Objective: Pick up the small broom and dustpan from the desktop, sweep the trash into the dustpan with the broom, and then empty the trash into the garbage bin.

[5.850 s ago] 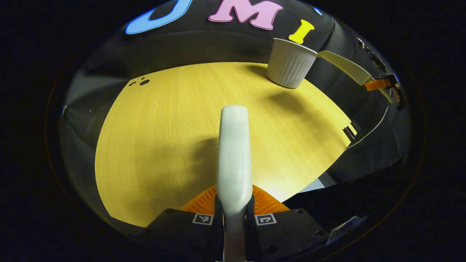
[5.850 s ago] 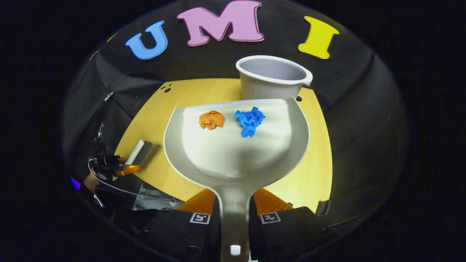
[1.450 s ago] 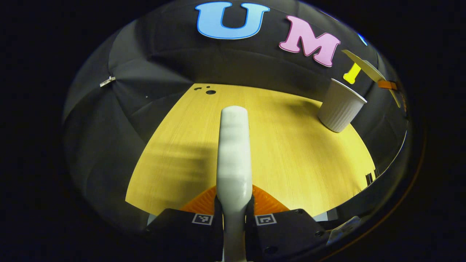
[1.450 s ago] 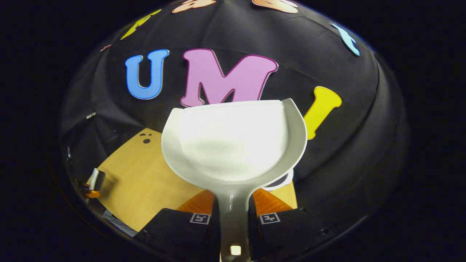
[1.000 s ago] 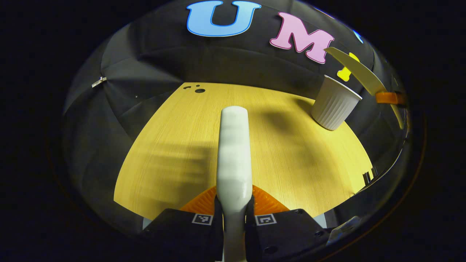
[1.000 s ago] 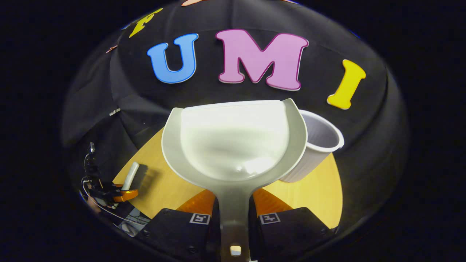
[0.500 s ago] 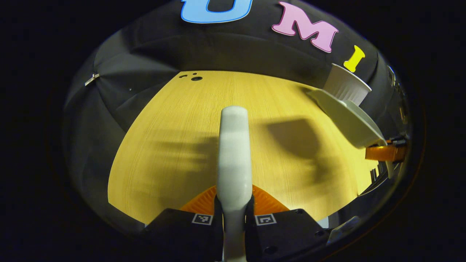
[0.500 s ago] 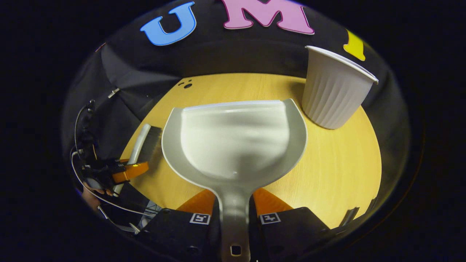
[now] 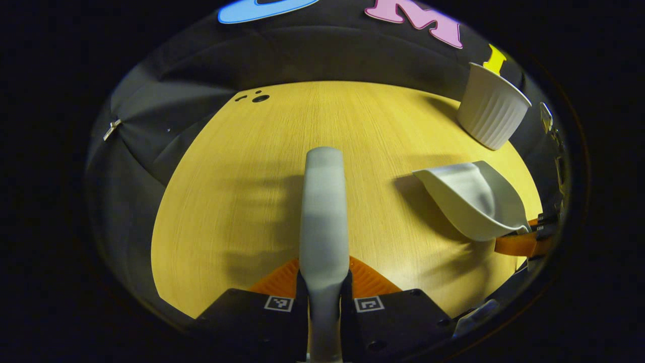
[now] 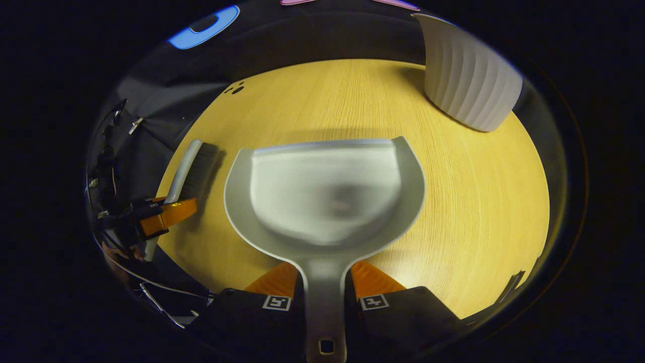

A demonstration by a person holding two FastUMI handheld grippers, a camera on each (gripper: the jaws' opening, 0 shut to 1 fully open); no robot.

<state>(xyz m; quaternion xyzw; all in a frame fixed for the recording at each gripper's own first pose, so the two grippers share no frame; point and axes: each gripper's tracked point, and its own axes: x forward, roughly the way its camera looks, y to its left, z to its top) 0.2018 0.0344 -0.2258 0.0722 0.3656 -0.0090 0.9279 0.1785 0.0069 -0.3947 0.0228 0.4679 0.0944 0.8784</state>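
Now the dustpan (image 10: 327, 191) sits empty in the right gripper (image 10: 325, 287), whose two fingers clamp its handle; the pan hangs low over the desktop (image 10: 453, 201), lip forward, with no trash on it. From the left gripper view the same dustpan (image 9: 476, 199) is near the garbage bin (image 9: 493, 113) but apart from it. The left gripper (image 9: 323, 285) is closed on the small broom (image 9: 323, 212) by its handle, and the right gripper view shows the broom (image 10: 194, 169) bristles-down just left of the pan. No trash is visible on the wood, and the bin's inside cannot be seen, so the emptying looks done and the step in hand is likely setting both tools down. To do it well: lower the pan flat until its base meets the desktop, well away from the bin (image 10: 468, 91) so it does not tip it, then open the fingers. Lay the broom on its side clear of the pan before release, avoiding a drop from height
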